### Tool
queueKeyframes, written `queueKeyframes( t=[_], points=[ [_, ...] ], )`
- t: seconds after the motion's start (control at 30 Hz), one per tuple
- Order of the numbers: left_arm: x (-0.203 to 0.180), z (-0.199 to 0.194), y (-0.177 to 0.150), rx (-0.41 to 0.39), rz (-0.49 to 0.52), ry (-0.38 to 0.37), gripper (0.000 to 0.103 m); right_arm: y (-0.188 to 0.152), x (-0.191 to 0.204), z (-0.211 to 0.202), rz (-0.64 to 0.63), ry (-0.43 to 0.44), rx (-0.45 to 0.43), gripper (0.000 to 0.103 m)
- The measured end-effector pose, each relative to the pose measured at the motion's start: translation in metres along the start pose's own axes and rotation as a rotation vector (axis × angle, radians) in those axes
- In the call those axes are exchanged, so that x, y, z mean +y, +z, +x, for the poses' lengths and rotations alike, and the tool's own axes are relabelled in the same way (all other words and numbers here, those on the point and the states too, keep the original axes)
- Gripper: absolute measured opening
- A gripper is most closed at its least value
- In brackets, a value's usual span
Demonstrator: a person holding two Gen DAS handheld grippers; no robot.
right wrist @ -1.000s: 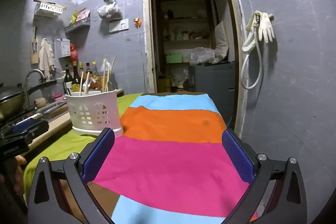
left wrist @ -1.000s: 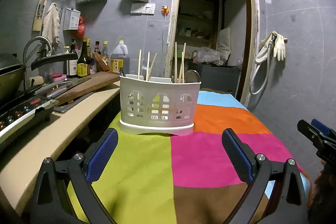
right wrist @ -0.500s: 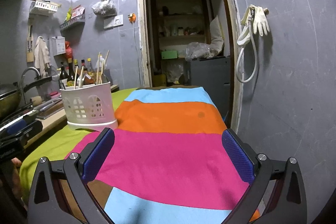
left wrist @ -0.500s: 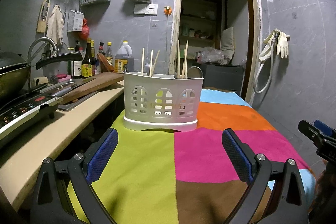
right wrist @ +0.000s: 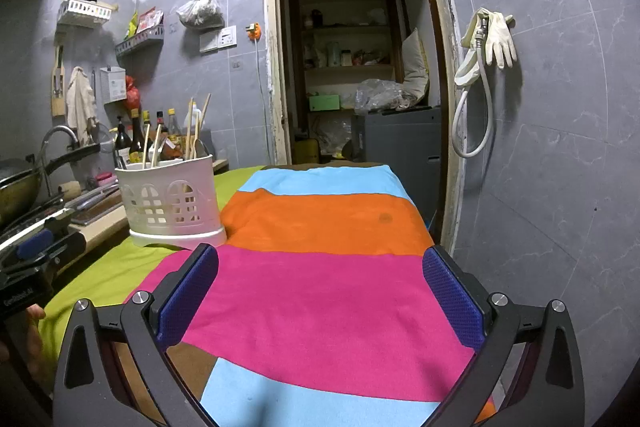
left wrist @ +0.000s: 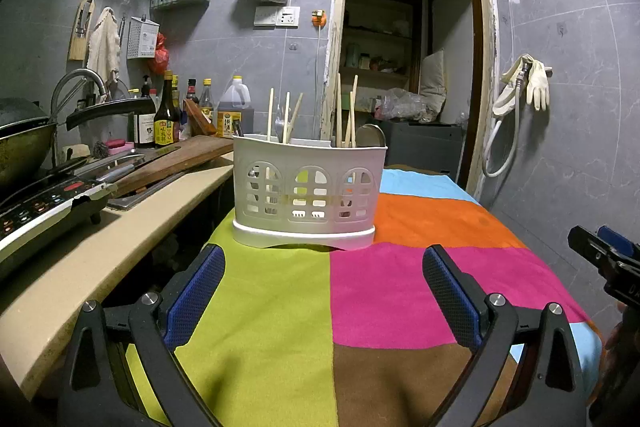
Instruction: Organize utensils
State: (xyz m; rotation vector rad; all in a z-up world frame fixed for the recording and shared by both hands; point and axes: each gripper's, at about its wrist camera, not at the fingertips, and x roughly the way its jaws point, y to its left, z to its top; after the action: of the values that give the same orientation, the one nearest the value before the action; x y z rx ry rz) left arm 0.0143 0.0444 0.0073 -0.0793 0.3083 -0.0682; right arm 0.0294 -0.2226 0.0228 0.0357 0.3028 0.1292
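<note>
The caddy [left wrist: 310, 189] stands upright on the cloth [left wrist: 280, 327] of the surface, with chopsticks [left wrist: 344, 111] and a spoon [left wrist: 370, 137] inside. Compared with a second ago, both cameras sit lower and a little back. The left claw [left wrist: 324, 301] is apart and empty, and so is the right claw [right wrist: 320, 301]. No loose utensil shows on the cloth, so I judge the sorting is finished or nearly so.
</note>
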Motion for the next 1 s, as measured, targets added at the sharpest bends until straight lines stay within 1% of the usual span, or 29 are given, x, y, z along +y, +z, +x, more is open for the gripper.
queueKeyframes(
  t=[1.0],
  points=[
    [-0.0020, 0.0025, -0.0002, 0.004, 0.007, 0.002, 0.097, 0.0000, 0.0010, 0.0014, 0.005, 0.001, 0.000, 0.103]
  ],
)
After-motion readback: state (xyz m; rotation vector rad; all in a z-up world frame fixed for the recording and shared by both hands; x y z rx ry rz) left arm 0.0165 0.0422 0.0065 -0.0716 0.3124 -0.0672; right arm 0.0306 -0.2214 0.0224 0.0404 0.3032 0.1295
